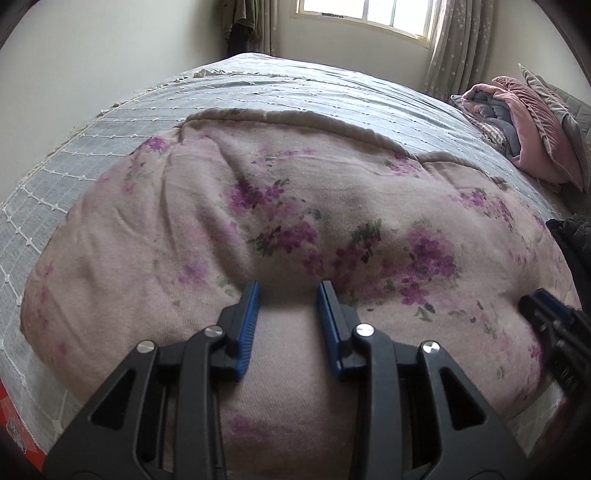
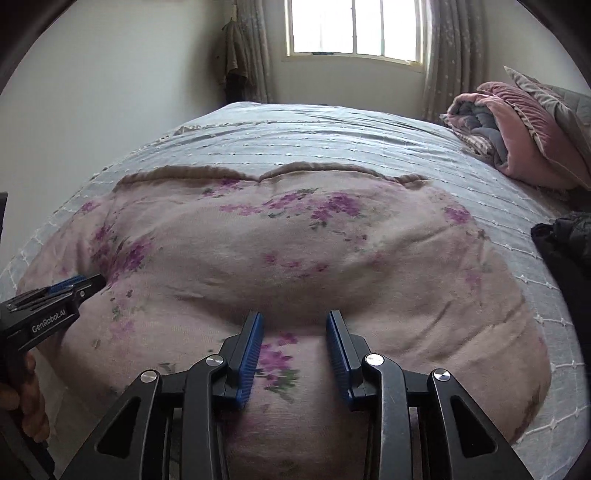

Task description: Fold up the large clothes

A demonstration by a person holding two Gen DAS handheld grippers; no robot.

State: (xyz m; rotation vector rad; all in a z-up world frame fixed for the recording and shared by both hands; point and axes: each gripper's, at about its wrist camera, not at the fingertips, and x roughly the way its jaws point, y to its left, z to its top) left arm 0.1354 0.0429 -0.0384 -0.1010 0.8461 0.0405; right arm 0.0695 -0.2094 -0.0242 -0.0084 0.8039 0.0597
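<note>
Floral quilt (image 1: 280, 206) spread over the middle of the bed (image 1: 258, 85), pale pink with purple flower sprays, folded into a thick padded slab, its far hem a rolled brownish edge running across toward the window end. Left gripper (image 1: 287, 295) at the near edge of the quilt, jaws narrowed onto a raised ridge of the fabric, blue pads (image 1: 248, 325) pressing its sides. Right gripper (image 2: 295, 325) likewise at the near edge, jaws narrowed and holding a bunched fold with a flower spray showing between the pads (image 2: 251, 354). Both pointed down and forward across the quilt, side by side along the same near edge, apart from each other; right gripper visible at the right rim of the left wrist view, left gripper with a hand (image 2: 26, 391) on its grip at the left rim of the right wrist view. Grey bedspread (image 2: 332, 129) with white stitched lines under the quilt. Pile of pink and grey bedding (image 1: 524, 122) at the far right corner of the bed. Dark jacket (image 2: 565, 251) at the right edge. Window (image 2: 354, 26) with curtains (image 2: 454, 55) beyond the far end.
</note>
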